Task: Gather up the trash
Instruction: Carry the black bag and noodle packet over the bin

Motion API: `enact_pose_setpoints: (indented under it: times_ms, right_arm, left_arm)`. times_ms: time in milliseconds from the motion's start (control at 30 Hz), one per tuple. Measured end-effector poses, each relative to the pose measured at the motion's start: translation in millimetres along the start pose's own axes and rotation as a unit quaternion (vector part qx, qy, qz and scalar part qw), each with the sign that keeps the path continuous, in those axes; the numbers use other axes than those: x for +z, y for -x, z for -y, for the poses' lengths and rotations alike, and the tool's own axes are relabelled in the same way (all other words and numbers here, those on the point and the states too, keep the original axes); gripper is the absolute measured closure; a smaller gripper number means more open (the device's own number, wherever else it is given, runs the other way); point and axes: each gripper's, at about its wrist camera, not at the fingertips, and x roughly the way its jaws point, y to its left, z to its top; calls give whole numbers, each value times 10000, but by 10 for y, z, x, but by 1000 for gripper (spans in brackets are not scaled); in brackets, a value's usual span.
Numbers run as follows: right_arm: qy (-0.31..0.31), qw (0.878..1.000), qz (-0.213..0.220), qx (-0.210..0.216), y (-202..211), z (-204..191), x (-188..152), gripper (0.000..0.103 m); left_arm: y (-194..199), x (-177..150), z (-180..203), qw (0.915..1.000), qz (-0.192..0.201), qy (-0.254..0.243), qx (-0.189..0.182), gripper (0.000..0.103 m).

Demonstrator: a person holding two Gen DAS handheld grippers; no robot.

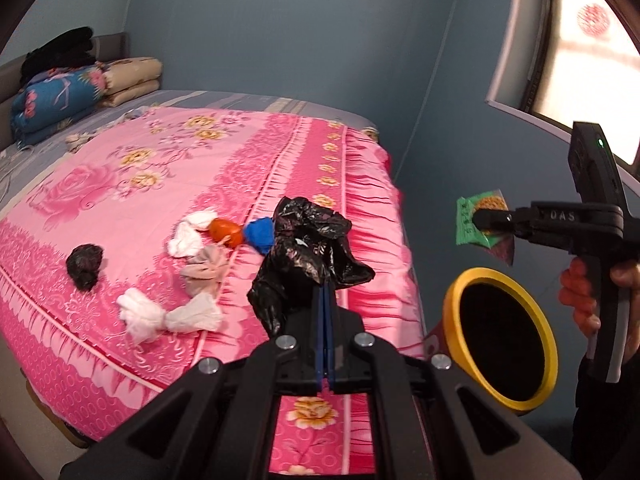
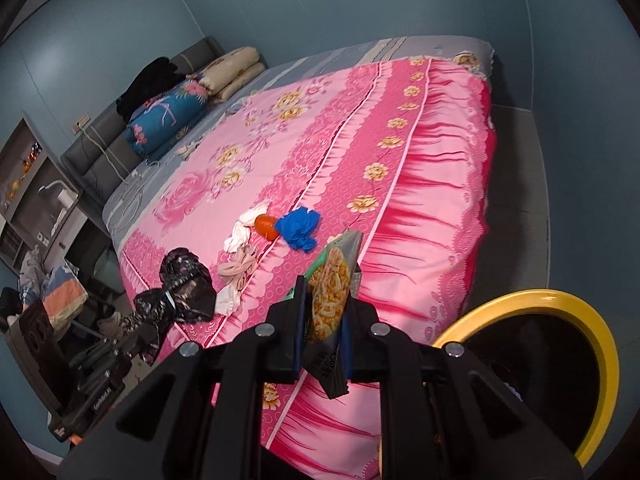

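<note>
My left gripper (image 1: 326, 292) is clamped on a crumpled black bag (image 1: 308, 248), held above the near edge of the bed (image 1: 140, 168). My right gripper (image 2: 322, 312) pinches a green snack packet (image 2: 330, 292) between its pads; from the left view the packet (image 1: 482, 220) hangs above and beyond the yellow-rimmed bin (image 1: 504, 330), which stands just off the bed's corner.

More trash lies on the pink cover: a blue wad (image 1: 258, 234), an orange piece (image 1: 226, 232) beside it, a white tissue (image 1: 188, 232), a beige wad (image 1: 204, 270), a white twist (image 1: 168, 316) nearest me, and a small black wad (image 1: 85, 266) set apart to the left.

Folded quilts (image 1: 60, 96) are stacked at the head of the bed. A window (image 1: 584, 44) is in the wall to the right.
</note>
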Motion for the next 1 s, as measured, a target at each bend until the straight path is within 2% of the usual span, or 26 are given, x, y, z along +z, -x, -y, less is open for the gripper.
enact_pose_setpoints:
  times_ms: [300,567,833,1000]
  right_arm:
    - [-412,9979,382,-327,461,400,6,89]
    - [-769,9939,562,-562,755,781,-49,88]
    - [-1151,9895,465,-745,767,1177,-147,88]
    - [-1380,9872,374,-703,698,1380,-235,88]
  left_arm:
    - [-147,-12,663,9972,-164,-512,-529,102]
    - [-302,-120,1175,9882,-515,-961,-1079,102]
    - [-452,-262,1545,9774,-912,-1288,-1404,102]
    - [-551,-369,1761,9693,-1183,-1462,-1587,102]
